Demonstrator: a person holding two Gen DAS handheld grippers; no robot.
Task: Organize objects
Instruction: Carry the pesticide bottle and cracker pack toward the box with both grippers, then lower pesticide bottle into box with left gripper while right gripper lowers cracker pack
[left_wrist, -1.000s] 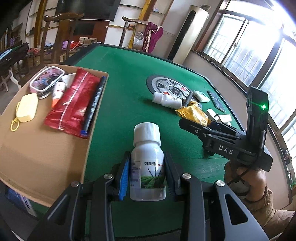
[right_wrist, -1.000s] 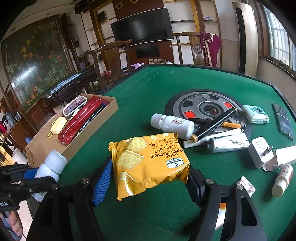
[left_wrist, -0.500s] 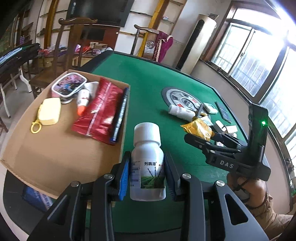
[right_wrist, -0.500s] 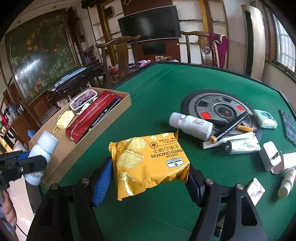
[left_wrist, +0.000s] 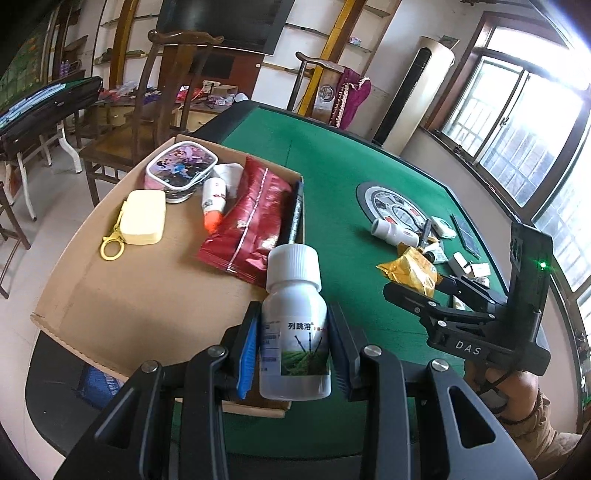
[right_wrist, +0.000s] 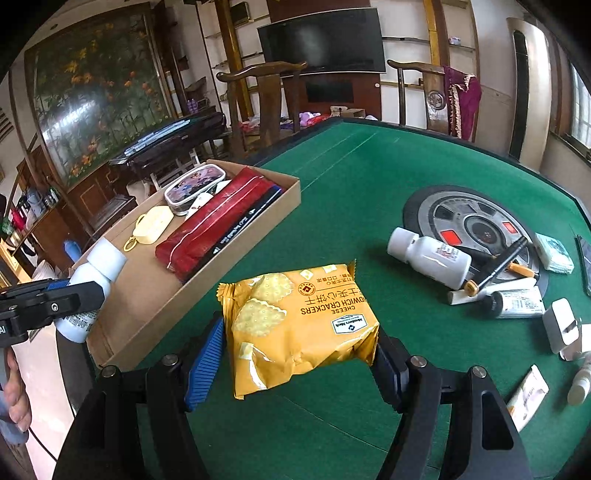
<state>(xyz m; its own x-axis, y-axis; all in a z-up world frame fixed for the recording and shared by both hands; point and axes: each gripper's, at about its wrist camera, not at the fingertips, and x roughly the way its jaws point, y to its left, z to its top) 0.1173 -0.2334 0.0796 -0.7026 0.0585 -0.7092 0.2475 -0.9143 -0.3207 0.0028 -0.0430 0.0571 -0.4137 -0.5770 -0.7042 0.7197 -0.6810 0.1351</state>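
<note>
The left gripper (left_wrist: 291, 354) is clamped on a white bottle (left_wrist: 295, 332), which is held upright with its cap uppermost and its green label facing the camera; both pads are pressed against its sides. Ahead of and to the left of this gripper lies an open cardboard box (left_wrist: 147, 295), set at the edge of the green table (left_wrist: 332, 177). The bottle is held above the box's near right corner.

Inside the box, beyond the gripper tips, a red foil pouch (left_wrist: 255, 221) is seen, with a dark pen (left_wrist: 297, 210) alongside it against the right wall. Further left are a small white tube with an orange cap (left_wrist: 214, 203), a decorated tin (left_wrist: 181, 170) and a pale yellow case with a ring clip (left_wrist: 142, 218).

The right gripper (right_wrist: 299, 354) is closed on a yellow cracker packet (right_wrist: 299, 325), gripped by its two side edges and held clear of the felt. To its left the box (right_wrist: 155, 295) is seen; to its right, well apart, loose items are grouped by a round centre panel (right_wrist: 476, 225): a lying white bottle (right_wrist: 428, 258), a black pen (right_wrist: 498, 262), a grey tube (right_wrist: 517, 304) and a white charger (right_wrist: 561, 328).
</note>
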